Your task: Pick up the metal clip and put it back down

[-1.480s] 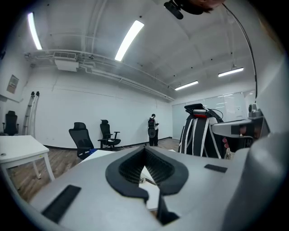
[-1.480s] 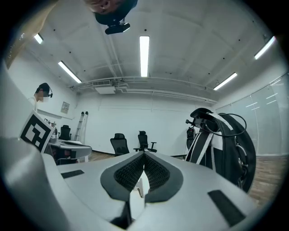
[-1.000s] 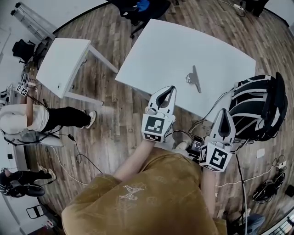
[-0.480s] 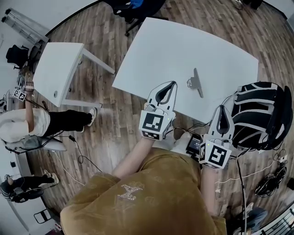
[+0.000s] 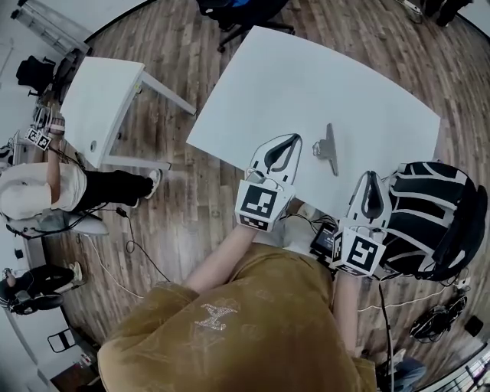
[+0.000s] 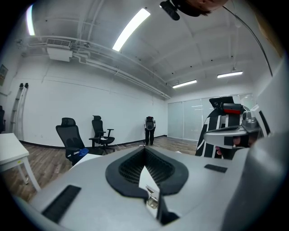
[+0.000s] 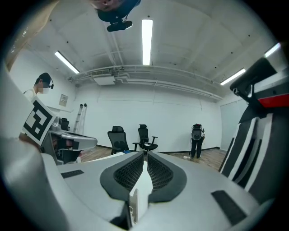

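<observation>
The metal clip [image 5: 328, 147] lies flat on the large white table [image 5: 306, 76], near its front edge. My left gripper [image 5: 292, 138] hovers over that edge just left of the clip, shut with nothing in it. Through the hollow between its jaws the left gripper view shows the clip [image 6: 151, 198] on the white tabletop, a little way ahead. My right gripper [image 5: 373, 175] hangs at the table's front right edge, below and right of the clip, also shut and empty. Its tips [image 7: 145, 155] meet, with white tabletop showing behind them.
A black-and-white chair back [image 5: 432, 214] stands close on the right of my right gripper. A smaller white table [image 5: 99, 99] sits at the left with a person [image 5: 46, 191] beside it. Black office chairs [image 5: 245, 11] stand beyond the big table. Cables lie on the wooden floor.
Both grippers have come forward toward the table, and the left gripper's tips are now closer to the clip. The clip itself has not moved on the table.
</observation>
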The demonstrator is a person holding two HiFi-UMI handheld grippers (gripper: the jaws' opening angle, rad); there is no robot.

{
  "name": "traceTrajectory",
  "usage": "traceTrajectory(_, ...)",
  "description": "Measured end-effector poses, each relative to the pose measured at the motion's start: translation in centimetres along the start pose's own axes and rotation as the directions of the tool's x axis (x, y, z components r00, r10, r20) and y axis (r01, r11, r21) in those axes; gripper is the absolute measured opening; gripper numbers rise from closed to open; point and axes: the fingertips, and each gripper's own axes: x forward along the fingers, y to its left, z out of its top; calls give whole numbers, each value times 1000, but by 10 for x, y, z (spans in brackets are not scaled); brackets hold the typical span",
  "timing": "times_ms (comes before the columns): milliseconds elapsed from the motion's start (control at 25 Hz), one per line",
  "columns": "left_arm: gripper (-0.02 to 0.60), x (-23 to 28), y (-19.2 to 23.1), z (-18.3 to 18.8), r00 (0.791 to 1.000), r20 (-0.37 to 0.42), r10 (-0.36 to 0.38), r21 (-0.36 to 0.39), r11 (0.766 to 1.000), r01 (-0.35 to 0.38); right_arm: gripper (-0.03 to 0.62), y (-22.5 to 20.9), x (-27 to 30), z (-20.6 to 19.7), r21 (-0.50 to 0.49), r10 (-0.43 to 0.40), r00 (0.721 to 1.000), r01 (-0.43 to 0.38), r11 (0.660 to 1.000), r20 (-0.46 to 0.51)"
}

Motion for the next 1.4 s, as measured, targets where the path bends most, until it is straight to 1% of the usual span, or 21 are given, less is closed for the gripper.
traceTrajectory(200,6,23,5,-10,999,-28,30,7,1000,-30,11,-14,24,-5,10,29,1000,-29,1000,-3)
traceTrajectory(400,6,39,11,-16,998,-52,43,15,999,-42,9,-26,36,-10,24,9,1000,-9,1000,-7)
traceTrajectory(520,6,48,10,-24,997,-72,12,30,1000,-10,9,-26,43,-17,38,14,1000,-13,999,-18)
traceTrajectory(640,6,57,9,-38,994,-105,-24,45,999,29,9,-21,54,-34,22,18,998,-17,1000,-68)
traceTrajectory(800,6,70,13,-58,988,-145,-48,33,998,53,9,-15,65,-57,47,40,990,-33,998,-137)
traceTrajectory(880,6,77,16,-67,985,-160,-58,25,998,63,9,-13,70,-69,44,41,986,-34,998,-162)
traceTrajectory(1080,6,88,14,-86,972,-221,-76,69,993,94,9,-15,79,-93,42,25,975,-16,999,-220)
traceTrajectory(1160,6,91,12,-98,964,-249,-94,62,992,113,9,-13,82,-102,43,32,971,-22,999,-237)
traceTrajectory(1240,6,94,10,-111,955,-277,-106,51,991,125,9,-7,86,-113,34,57,963,-50,998,-262)
traceTrajectory(1320,6,98,8,-123,946,-302,-116,42,990,135,9,0,90,-128,17,80,949,-79,997,-303)
traceTrajectory(1400,6,100,3,-136,936,-328,-129,39,988,149,9,2,92,-145,17,86,934,-86,996,-345)
